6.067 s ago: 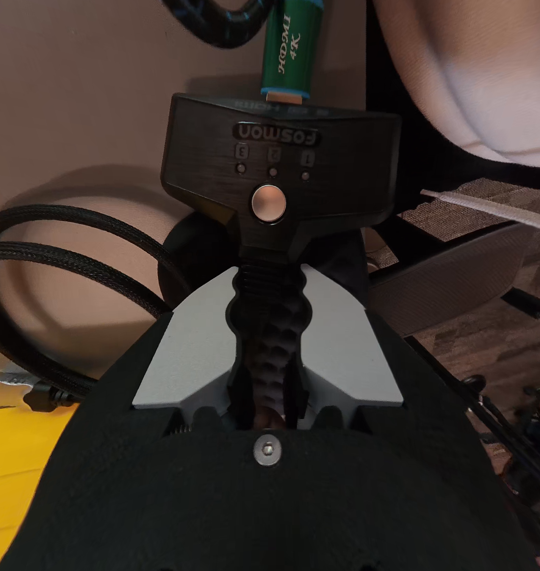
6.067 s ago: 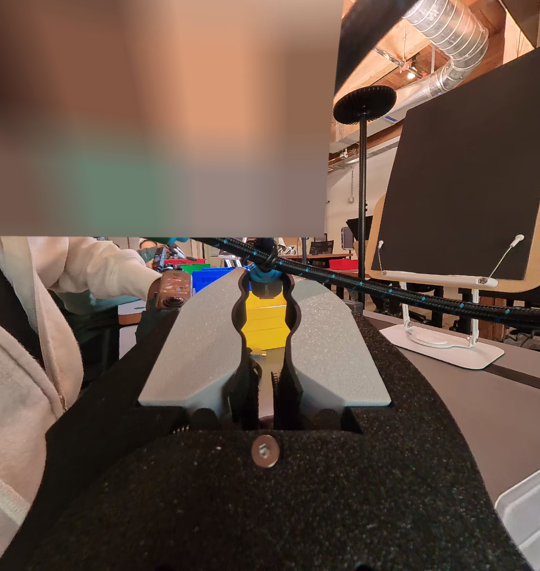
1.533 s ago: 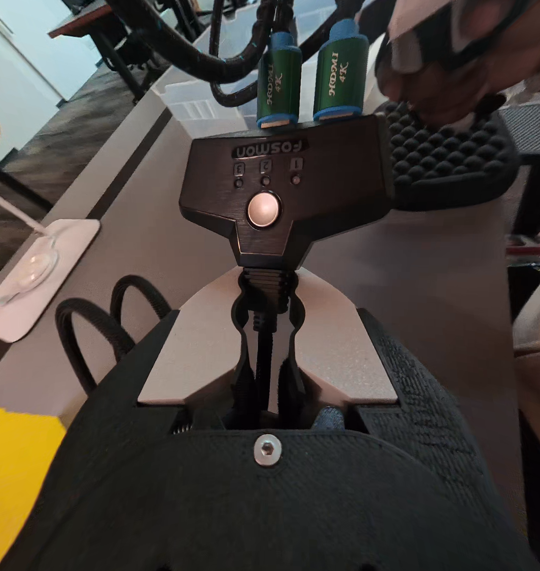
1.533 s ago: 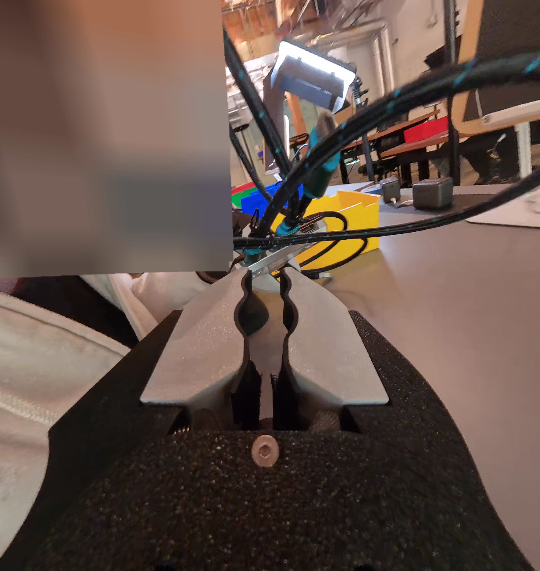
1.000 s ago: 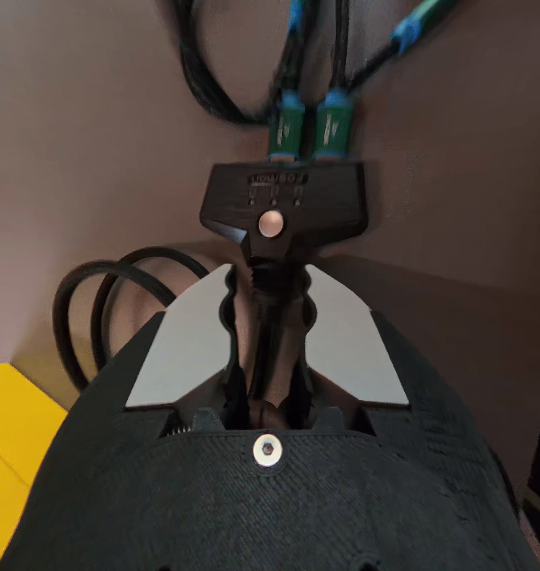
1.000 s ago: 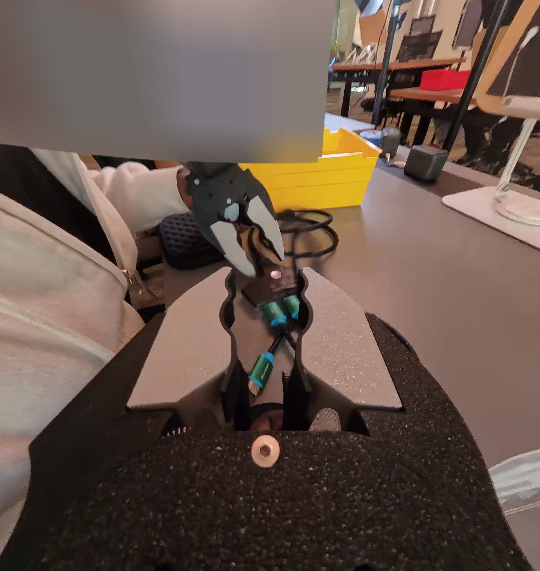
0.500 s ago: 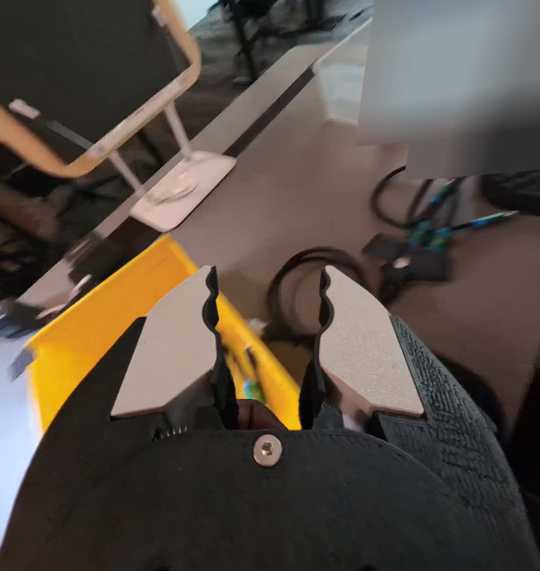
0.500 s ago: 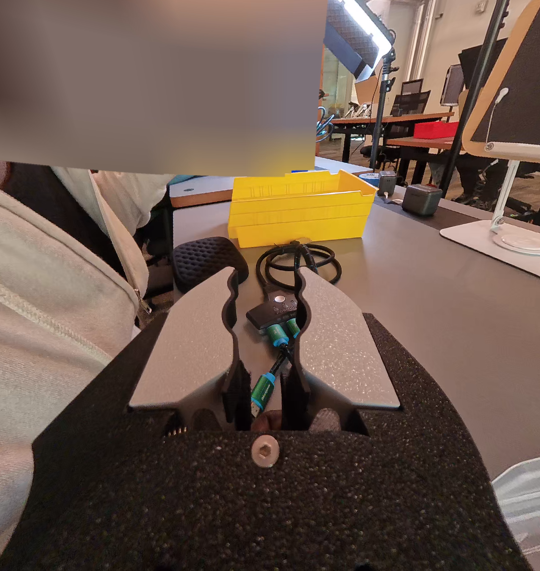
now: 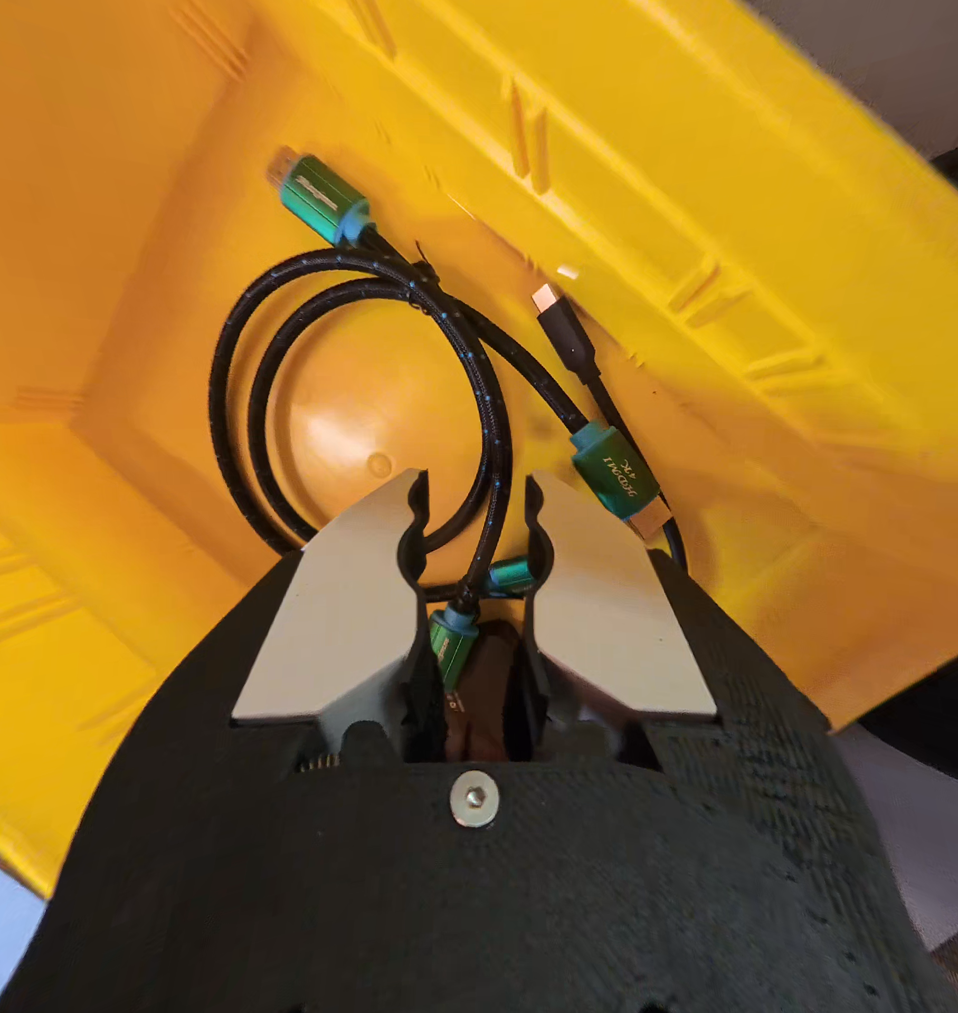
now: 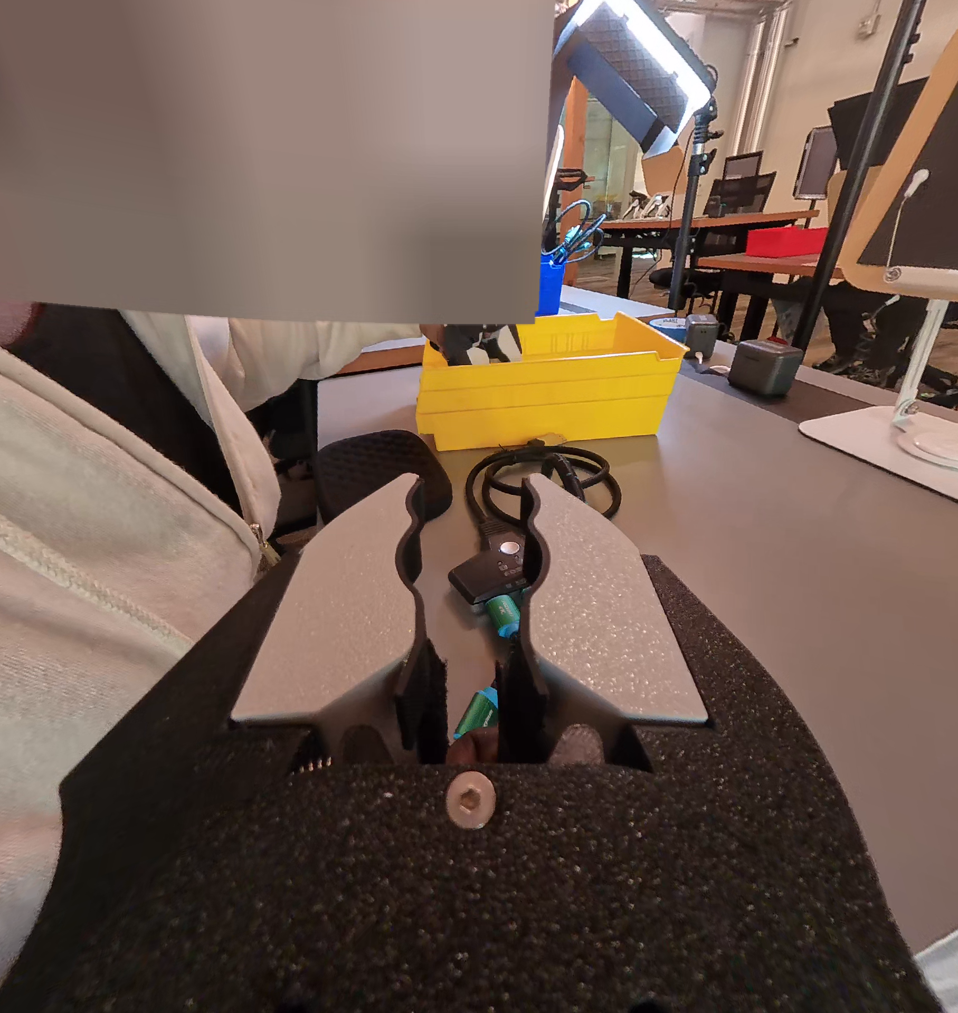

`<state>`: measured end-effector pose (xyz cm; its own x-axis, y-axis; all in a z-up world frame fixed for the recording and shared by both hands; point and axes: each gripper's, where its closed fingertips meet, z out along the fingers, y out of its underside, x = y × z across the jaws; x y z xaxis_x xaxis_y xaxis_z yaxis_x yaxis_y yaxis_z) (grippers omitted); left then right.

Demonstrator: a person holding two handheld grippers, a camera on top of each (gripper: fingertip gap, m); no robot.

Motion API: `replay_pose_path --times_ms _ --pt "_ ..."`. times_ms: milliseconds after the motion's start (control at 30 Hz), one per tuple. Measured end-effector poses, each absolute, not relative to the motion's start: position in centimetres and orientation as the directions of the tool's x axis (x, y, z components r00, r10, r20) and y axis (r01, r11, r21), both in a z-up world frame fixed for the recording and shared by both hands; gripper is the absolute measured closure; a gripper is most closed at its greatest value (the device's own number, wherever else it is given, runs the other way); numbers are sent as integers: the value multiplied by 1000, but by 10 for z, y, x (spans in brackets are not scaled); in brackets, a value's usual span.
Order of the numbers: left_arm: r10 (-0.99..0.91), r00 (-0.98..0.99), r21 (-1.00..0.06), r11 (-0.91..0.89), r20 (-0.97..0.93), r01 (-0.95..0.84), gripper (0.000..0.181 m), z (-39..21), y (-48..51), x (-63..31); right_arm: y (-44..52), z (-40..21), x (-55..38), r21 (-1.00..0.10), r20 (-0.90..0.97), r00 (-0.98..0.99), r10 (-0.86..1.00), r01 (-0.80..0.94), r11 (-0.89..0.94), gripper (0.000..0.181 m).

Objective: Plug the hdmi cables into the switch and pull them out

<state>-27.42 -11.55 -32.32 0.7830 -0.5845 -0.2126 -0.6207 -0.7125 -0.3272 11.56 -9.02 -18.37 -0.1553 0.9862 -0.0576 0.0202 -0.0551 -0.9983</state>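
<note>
In the left wrist view the left gripper (image 9: 475,493) fills the lower half of the frame, its two grey fingers (image 9: 345,614) spread wide with nothing clamped between them. It hangs over a yellow bin (image 9: 685,230) that takes up the rest of the frame. Low in the gap between the fingers lies a green plug (image 9: 452,647) on a coiled black braided cable (image 9: 235,394), and a second green plug (image 9: 512,573) peeks out just beside the right finger. Farther up, at right of centre, a third green plug (image 9: 616,477) rests on the bin floor beside a thin black cord with a small gold-tipped connector (image 9: 561,329). A fourth green plug (image 9: 323,200) lies toward the upper left.

In the right wrist view the right gripper (image 10: 474,493) sits at the bottom, its fingers also well apart and empty. A loose green plug (image 10: 476,715) lies on the grey table (image 10: 767,575) deep in the gap. Just beyond it, in the middle of the frame, the black switch (image 10: 490,570) lies flat on the table with a green plug (image 10: 503,611) seated in its near edge; whether another sits beside it is hidden by the right finger. The switch's own black cable (image 10: 542,477) coils behind it. A black mesh pad (image 10: 378,466) lies to the left. Beyond stands the bin, with the left gripper dipping into it.
</note>
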Motion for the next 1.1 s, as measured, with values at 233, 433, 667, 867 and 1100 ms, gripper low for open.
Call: replay_pose_path --times_ms 233,433,667,867,1100 --pt "-549 789 -341 -712 -275 -614 174 -322 -110 -279 -84 -189 115 -998 -38 -119 992 49 -33 148" --pt "-320 890 -714 -534 -324 -452 175 -234 -88 -268 -81 -189 113 -999 -43 -107 993 32 -40 149" --pt "-214 937 -935 -169 -275 -313 175 -132 -87 -233 -87 -186 103 -1000 -18 -119 993 24 -16 149" --pt "-194 951 -970 29 -243 -242 175 -84 -95 -211 -94 -182 99 -1000 0 -129 992 10 1 150" --pt "-439 897 -958 233 52 170 175 -46 -106 -138 -106 -176 86 -1000 25 -139 990 -21 23 150"
